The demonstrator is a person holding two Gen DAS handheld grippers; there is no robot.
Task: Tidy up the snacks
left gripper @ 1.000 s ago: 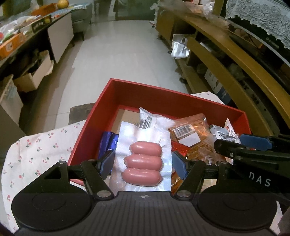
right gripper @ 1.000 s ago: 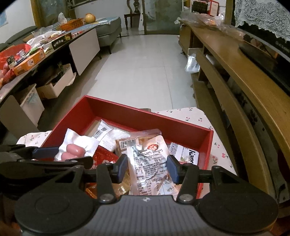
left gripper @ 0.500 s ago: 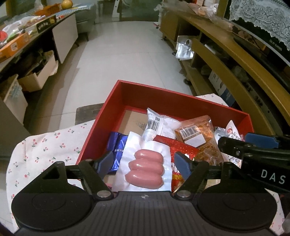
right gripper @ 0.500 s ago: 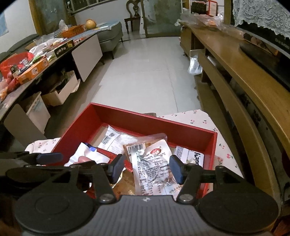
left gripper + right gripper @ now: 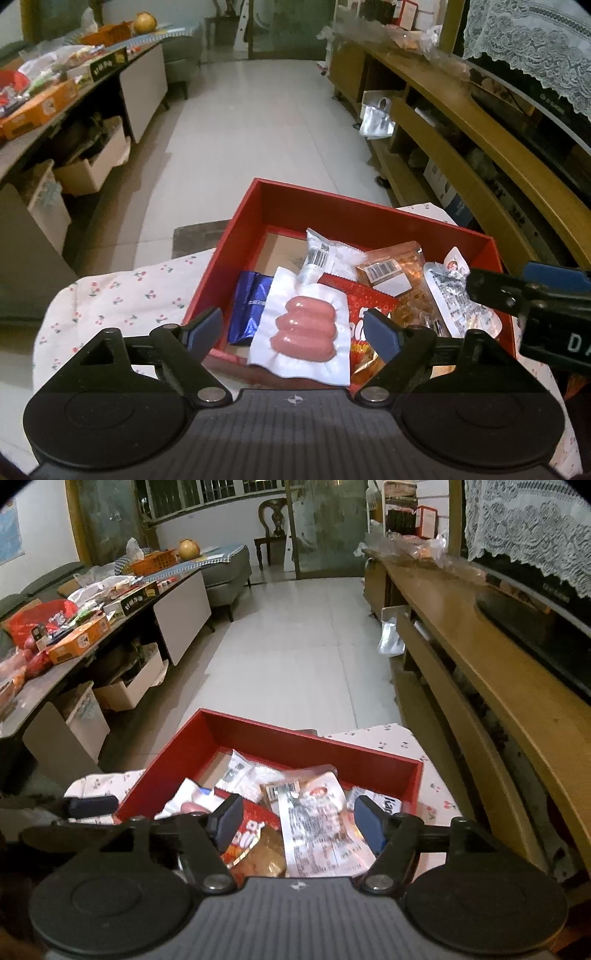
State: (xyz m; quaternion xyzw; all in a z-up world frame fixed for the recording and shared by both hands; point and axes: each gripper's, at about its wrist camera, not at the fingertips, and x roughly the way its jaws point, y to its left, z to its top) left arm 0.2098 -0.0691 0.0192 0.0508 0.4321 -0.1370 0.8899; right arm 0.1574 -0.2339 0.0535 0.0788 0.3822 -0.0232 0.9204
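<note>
A red box (image 5: 354,218) holds several snack packs on a cherry-print cloth (image 5: 122,295). A white pack of three pink sausages (image 5: 304,325) lies at its near edge, beside a blue wrapper (image 5: 251,306), a red pack (image 5: 364,306), an orange snack pack (image 5: 397,277) and a silver pouch (image 5: 454,299). My left gripper (image 5: 293,328) is open above the sausage pack, holding nothing. My right gripper (image 5: 297,821) is open over the silver pouch (image 5: 321,827) in the red box (image 5: 303,742), holding nothing.
A wooden shelf unit (image 5: 480,672) runs along the right. A cluttered counter (image 5: 74,605) with boxes stands on the left. White tiled floor (image 5: 295,646) lies beyond the box. The right gripper's body (image 5: 535,306) shows at the right of the left wrist view.
Both grippers have drawn back and up from the box, so more of the room shows. The sausage pack and silver pouch stay lying in the box.
</note>
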